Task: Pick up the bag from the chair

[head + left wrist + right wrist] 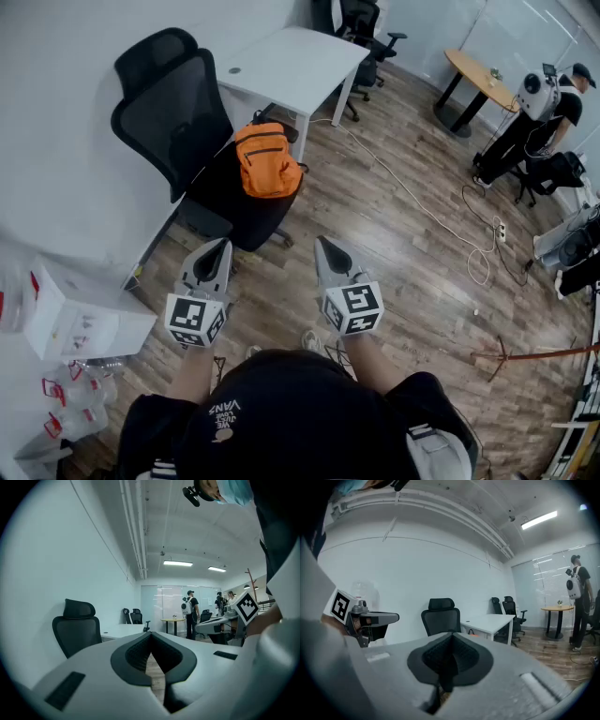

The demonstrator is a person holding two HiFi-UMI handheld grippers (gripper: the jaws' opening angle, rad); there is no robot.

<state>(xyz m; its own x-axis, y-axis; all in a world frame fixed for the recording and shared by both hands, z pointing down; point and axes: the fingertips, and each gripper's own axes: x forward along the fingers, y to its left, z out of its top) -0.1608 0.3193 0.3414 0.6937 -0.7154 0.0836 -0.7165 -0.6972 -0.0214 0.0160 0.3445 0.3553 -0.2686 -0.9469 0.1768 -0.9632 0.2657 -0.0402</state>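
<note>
Closest in, both grippers are held out side by side ahead of the person, well short of the target. The left gripper (pixel 220 251) has its jaws pressed together with nothing between them, and its own view shows the dark pads meeting along one seam. The right gripper (pixel 325 247) is the same: jaws together, empty, tilted slightly downward. A white box (pixel 86 319) sits off to the left, near the person.

Beyond the gripper tips stands the black office chair (pixel 173 108), and the bag (pixel 266 159) rests on its seat, on the side toward the white surface (pixel 291 58) just behind it. Neither gripper touches the bag or the chair, so this reads as the approach step, with the grasp not yet begun.

The next move likely calls for stepping closer, spreading the jaws of one gripper and bringing it down over a part thin enough to pinch. The dark loop at the bag's top looks like the best candidate.

The bag is a bright orange backpack with dark zip lines across a front pocket. It looks soft and only partly filled, so it may sag or swing when lifted.

Farther off, a cable (pixel 412 202) trails across the wooden floor, and a person (pixel 534 112) stands by a round table (pixel 480 77).
</note>
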